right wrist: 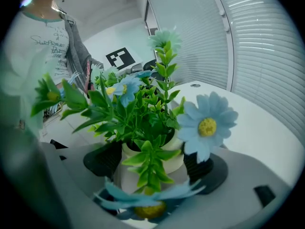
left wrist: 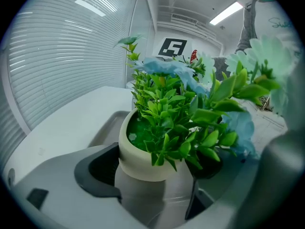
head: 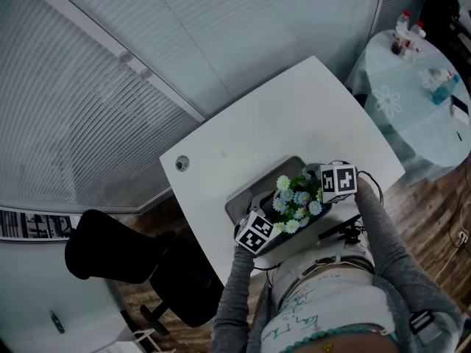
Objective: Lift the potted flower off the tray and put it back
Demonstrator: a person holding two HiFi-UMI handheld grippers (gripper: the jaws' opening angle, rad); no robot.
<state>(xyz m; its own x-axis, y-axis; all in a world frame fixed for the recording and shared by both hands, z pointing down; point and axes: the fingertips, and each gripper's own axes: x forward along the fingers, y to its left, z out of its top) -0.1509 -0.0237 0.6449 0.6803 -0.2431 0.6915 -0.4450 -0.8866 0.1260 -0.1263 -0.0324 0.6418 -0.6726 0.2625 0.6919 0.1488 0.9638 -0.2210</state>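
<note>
I see L gripper [left wrist: 153, 165] & R gripper [right wrist: 152, 162] clamped on the potted flower [head: 297, 199], lower-centre of frame: cream pot, green leaves, pale-blue daisies.

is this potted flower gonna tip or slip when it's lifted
Probably top-heavy: the foliage spreads wider than the small pot, so it may tip. The pot looks smooth, so it might slip. The petals would likely flex.

A white desk [head: 294, 116] stands beside blinds [head: 73, 109]. A black chair [head: 125, 259] sits at its left on wood floor [head: 434, 212]; a cloth-covered table [head: 412, 109] stands at right. A ceiling light [left wrist: 228, 12] glows.
</note>
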